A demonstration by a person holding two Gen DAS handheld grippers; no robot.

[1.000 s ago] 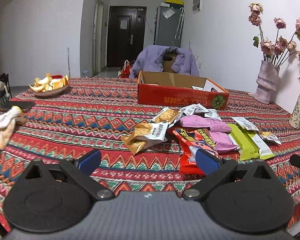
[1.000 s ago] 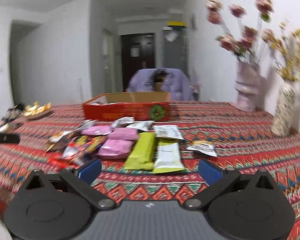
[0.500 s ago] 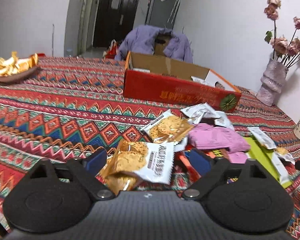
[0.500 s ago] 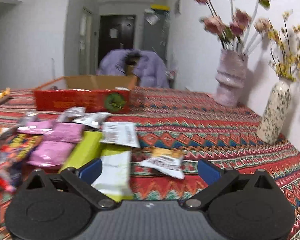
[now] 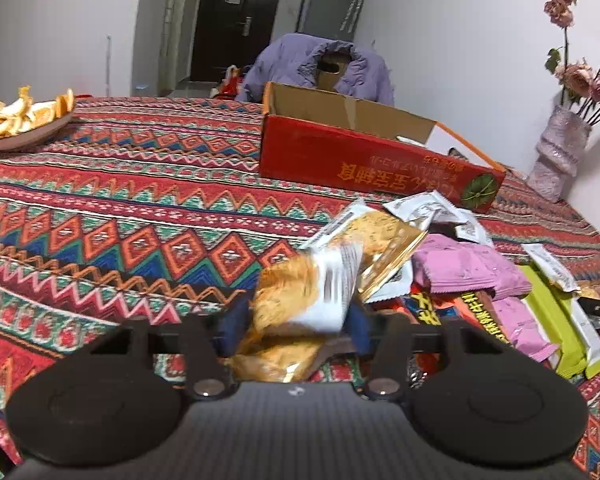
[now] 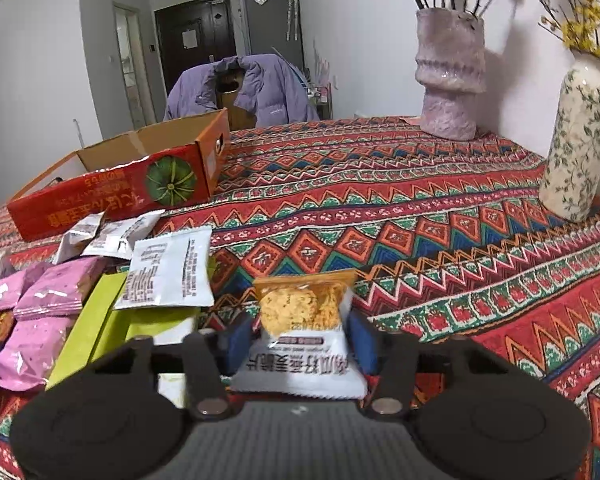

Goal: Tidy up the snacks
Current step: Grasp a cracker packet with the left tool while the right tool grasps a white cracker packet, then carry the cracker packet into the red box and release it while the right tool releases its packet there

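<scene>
While both sets of fingers have just been closing, left gripper (image 5: 296,322) pinching a crumpled gold-and-white cracker packet (image 5: 304,296), right gripper (image 6: 300,338) squeezing a white-and-orange biscuit pouch (image 6: 304,332), I should lift gently toward the far red cardboard box (image 6: 116,192).

One red box (image 6: 116,194), two vases (image 6: 450,80), three pink packets (image 6: 56,288)

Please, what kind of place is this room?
Most likely a lived-in home, probably a dining area. A patterned tablecloth covers the table, vases of flowers stand by the wall, a purple jacket hangs over a chair, and a dish of orange peel sits at one edge.
</scene>
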